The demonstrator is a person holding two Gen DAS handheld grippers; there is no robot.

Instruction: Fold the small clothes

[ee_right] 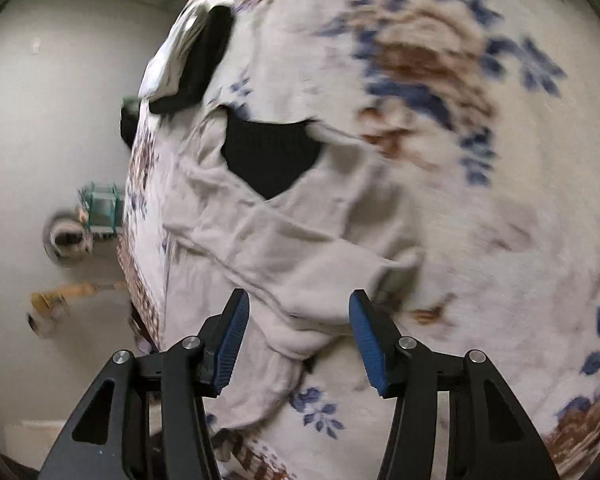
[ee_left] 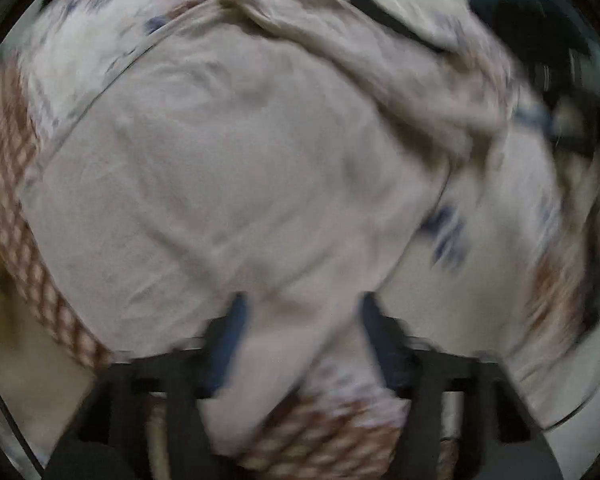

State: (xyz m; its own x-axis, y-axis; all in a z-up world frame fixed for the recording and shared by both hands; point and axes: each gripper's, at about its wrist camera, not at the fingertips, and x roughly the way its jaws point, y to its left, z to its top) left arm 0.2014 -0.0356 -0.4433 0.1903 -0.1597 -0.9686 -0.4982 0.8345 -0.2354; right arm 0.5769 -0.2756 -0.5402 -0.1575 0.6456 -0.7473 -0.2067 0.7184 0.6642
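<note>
Fingers of the left gripper (ee_left: 302, 344) stand part-way apart with a bunched fold of the pale beige cotton garment (ee_left: 228, 184) running down between their blue pads; the picture is too smeared to tell whether the pads press on the cloth or merely flank it. On the other side, the right gripper (ee_right: 298, 334) has its blue ribbed fingers (ee_right: 233, 340) set about half open, and a rolled edge of the same garment (ee_right: 284, 240) hangs in the gap – the cloth lies against the left-hand pad, while the right-hand pad stands clear of it, so a firm grip cannot be told. From the left wrist view the garment spreads wide and fairly flat, with one part folded over near the top; from the right wrist view it is rumpled, with a dark opening (ee_right: 270, 156) showing in it. It lies on a white bedspread printed with blue and brown flowers (ee_right: 480, 152) – a brown checked border (ee_left: 8, 168) runs along its edge. Beyond the bedspread's edge, in the right wrist view, lies a pale floor (ee_right: 48, 128) with a small teal box-like object (ee_right: 102, 210) and a yellow object (ee_right: 66, 296) on it, both blurred.
</note>
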